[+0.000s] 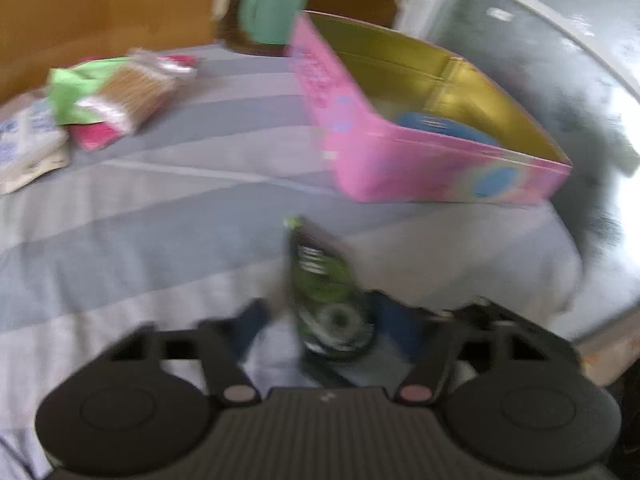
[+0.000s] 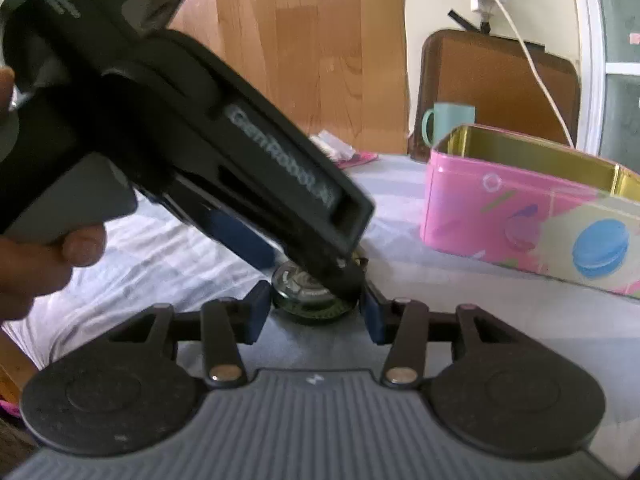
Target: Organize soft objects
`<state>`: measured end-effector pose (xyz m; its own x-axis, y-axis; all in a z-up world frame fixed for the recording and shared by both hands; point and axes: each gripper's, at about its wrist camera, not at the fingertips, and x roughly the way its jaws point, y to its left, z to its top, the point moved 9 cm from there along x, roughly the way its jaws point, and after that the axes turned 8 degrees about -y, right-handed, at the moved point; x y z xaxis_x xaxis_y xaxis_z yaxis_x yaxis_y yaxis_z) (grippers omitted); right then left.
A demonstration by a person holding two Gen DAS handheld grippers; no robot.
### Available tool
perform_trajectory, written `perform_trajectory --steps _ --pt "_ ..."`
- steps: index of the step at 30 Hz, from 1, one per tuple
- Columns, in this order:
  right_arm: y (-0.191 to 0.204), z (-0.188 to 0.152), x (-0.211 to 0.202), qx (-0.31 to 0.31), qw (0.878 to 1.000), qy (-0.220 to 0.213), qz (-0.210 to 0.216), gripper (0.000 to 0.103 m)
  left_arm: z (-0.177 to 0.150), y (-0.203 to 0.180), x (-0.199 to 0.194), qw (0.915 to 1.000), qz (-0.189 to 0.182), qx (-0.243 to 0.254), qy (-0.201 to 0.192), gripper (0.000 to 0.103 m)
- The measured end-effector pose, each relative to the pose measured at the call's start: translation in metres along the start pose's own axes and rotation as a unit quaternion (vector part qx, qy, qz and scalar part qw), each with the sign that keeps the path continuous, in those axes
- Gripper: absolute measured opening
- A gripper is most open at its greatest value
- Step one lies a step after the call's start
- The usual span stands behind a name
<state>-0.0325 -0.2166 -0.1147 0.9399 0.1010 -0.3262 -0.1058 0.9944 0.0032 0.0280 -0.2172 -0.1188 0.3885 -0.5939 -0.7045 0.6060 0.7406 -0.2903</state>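
Note:
A small dark green and black packet (image 1: 320, 280) with a round disc pattern lies on the grey striped cloth (image 1: 160, 220). In the blurred left wrist view my left gripper (image 1: 326, 312) straddles it and looks shut on it. From the right wrist view, the left gripper (image 2: 308, 267) slants down from the upper left onto the packet (image 2: 304, 292), one fingertip (image 2: 346, 280) on its top. My right gripper (image 2: 315, 312) stands open, its blue pads (image 2: 258, 312) close beside the packet's two sides. An open pink tin (image 1: 440, 172) with a gold inside stands to the right and holds a blue item (image 1: 440, 126).
Several soft packs (image 1: 120, 92) in green, pink and tan lie piled at the far left, with white packs (image 1: 28, 140) beside them. A mint mug (image 2: 452, 120) stands behind the pink tin (image 2: 500, 216). A person's hand (image 2: 48, 256) holds the left gripper. A white cable (image 2: 532, 60) hangs behind.

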Motion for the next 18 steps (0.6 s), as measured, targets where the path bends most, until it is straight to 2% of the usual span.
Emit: perform_trajectory --steps 6,11,14,18 --pt "-0.008 0.032 -0.015 -0.021 0.997 -0.065 -0.024 0.051 0.028 -0.016 -0.022 0.9983 -0.022 0.019 -0.05 0.05" --pt "-0.03 0.072 -0.018 -0.058 0.99 -0.117 -0.06 0.051 0.076 -0.043 -0.034 0.9937 -0.035 0.051 -0.093 0.049" --pt "-0.063 0.088 -0.013 -0.058 0.984 -0.133 -0.1 0.051 0.107 -0.071 -0.015 0.9896 -0.049 0.078 -0.11 0.049" --pt "-0.107 0.089 0.006 -0.041 0.982 -0.109 -0.147 0.052 0.131 -0.091 0.03 0.989 -0.063 0.079 -0.108 0.049"
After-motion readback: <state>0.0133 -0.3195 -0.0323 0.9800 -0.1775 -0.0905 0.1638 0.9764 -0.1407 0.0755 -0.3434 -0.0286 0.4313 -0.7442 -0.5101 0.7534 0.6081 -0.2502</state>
